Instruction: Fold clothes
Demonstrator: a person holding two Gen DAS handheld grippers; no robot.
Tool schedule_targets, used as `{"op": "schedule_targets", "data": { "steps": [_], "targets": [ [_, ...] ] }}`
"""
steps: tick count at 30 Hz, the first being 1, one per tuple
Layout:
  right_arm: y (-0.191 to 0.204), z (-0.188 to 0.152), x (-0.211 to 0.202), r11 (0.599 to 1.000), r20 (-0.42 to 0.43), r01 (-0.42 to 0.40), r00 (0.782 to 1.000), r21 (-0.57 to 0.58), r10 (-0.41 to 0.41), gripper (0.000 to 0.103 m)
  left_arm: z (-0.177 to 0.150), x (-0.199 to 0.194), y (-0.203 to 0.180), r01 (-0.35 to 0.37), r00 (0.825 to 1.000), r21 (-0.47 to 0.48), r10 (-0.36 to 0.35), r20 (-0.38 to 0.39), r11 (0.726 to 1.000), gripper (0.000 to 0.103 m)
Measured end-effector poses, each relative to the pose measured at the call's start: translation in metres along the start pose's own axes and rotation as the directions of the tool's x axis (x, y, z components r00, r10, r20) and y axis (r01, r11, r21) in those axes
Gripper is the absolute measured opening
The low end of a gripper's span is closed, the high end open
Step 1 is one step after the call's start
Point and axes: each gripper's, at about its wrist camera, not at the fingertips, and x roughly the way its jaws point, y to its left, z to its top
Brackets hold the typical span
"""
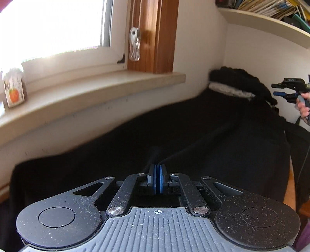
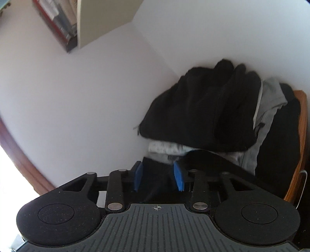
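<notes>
A large black garment [image 1: 174, 131] lies spread over the table below the window sill. My left gripper [image 1: 158, 168] is shut on a ridge of this black cloth near its near edge. My right gripper [image 2: 158, 174] is open, its blue pads [image 2: 138, 175] apart, with black cloth [image 2: 155, 174] below them, not pinched. It also shows in the left wrist view [image 1: 284, 90] at the far right, above the garment's far end. A pile of folded black, white and grey clothes [image 2: 203, 110] sits in the corner, also in the left wrist view [image 1: 238, 83].
A window sill [image 1: 96, 91] runs along the left with a small jar [image 1: 13, 87] on it. White walls close the corner. A shelf with books [image 1: 271, 11] hangs above. The wooden table edge [image 1: 290, 190] shows at the right.
</notes>
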Motion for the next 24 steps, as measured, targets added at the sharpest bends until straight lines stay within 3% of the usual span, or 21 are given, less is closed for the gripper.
{"op": "schedule_targets", "data": {
  "steps": [1,6,14,17,21,24],
  "targets": [
    [-0.005,-0.006,-0.005,0.999,0.004,0.023,1.000,-0.028,-0.023,0.045,-0.002,0.002,0.001,0.001,1.000,0.001,-0.001,-0.006,1.000,0.003],
    [-0.048,-0.035,-0.027,0.985,0.004,0.120,0.993,-0.124,-0.120,0.046,-0.009,0.011,0.002,-0.006,0.999,0.017,0.007,-0.036,1.000,0.006],
    [-0.040,-0.072,-0.019,0.960,-0.060,0.125,0.988,-0.249,-0.144,0.046,-0.012,0.014,0.003,-0.020,0.999,0.024,0.021,-0.040,1.000,0.014],
    [-0.033,-0.074,-0.030,0.935,0.064,0.235,0.972,-0.266,-0.226,0.046,-0.016,0.017,0.004,-0.021,0.999,0.026,0.022,-0.041,0.999,0.014],
    [-0.064,-0.068,-0.043,0.929,0.091,0.333,0.942,-0.164,-0.322,0.046,-0.022,0.018,0.008,-0.005,0.999,0.007,0.006,-0.039,1.000,0.014],
    [-0.092,-0.067,-0.047,0.954,0.044,0.297,0.954,-0.033,-0.296,0.046,-0.023,0.018,0.010,0.004,0.999,0.000,-0.004,-0.043,1.000,0.014]
  ]
}}
